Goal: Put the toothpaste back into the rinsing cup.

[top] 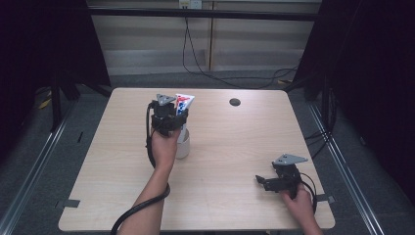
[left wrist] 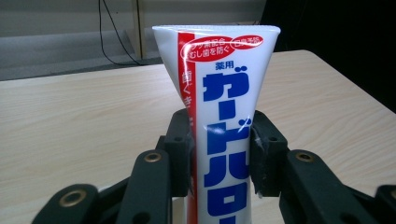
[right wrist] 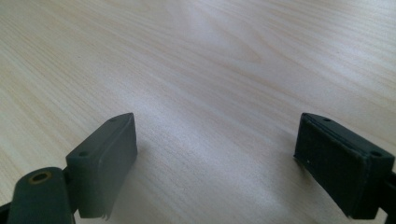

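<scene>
A white toothpaste tube (left wrist: 224,93) with blue and red lettering stands upright, crimped end up, and my left gripper (left wrist: 220,156) is shut on its middle. In the high view the tube (top: 184,103) rises above the left gripper (top: 172,121), and its lower part goes into a white cup (top: 183,144) on the table. My right gripper (top: 262,181) rests low over the table near the front right, jaws wide apart. Bare wood lies between the jaws of the right gripper (right wrist: 215,163).
The light wood table (top: 220,147) has a round dark grommet hole (top: 235,102) near its far edge. Black cables (top: 195,58) run along the floor behind the table. Metal rails (top: 342,161) flank both sides.
</scene>
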`<state>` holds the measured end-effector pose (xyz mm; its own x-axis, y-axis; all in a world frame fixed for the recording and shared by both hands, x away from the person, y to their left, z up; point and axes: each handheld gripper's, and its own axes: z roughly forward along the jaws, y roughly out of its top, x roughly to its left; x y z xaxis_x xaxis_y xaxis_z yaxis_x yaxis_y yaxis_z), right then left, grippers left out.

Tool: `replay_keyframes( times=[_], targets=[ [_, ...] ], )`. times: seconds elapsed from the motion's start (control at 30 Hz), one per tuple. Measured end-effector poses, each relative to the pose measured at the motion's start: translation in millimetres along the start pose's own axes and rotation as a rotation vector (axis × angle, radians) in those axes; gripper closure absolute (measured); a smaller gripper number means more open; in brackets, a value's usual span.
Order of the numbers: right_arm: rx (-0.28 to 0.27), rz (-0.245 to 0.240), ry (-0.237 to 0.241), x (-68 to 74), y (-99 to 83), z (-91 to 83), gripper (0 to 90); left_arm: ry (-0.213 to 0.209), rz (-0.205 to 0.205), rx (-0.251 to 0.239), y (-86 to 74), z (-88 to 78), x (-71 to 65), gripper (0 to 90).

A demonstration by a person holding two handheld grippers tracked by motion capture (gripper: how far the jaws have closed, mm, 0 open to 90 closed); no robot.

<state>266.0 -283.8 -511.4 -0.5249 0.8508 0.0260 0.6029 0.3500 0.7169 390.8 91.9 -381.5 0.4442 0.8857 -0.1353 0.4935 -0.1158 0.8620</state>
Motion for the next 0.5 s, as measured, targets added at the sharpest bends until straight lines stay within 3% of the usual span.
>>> replay_keyframes(
  times=[0.5],
  targets=[
    [0.000, 0.000, 0.000, 0.0, 0.0, 0.0, 12.4, 0.000, 0.000, 0.003, -15.3, 0.1, -1.0, 64.8]
  ],
)
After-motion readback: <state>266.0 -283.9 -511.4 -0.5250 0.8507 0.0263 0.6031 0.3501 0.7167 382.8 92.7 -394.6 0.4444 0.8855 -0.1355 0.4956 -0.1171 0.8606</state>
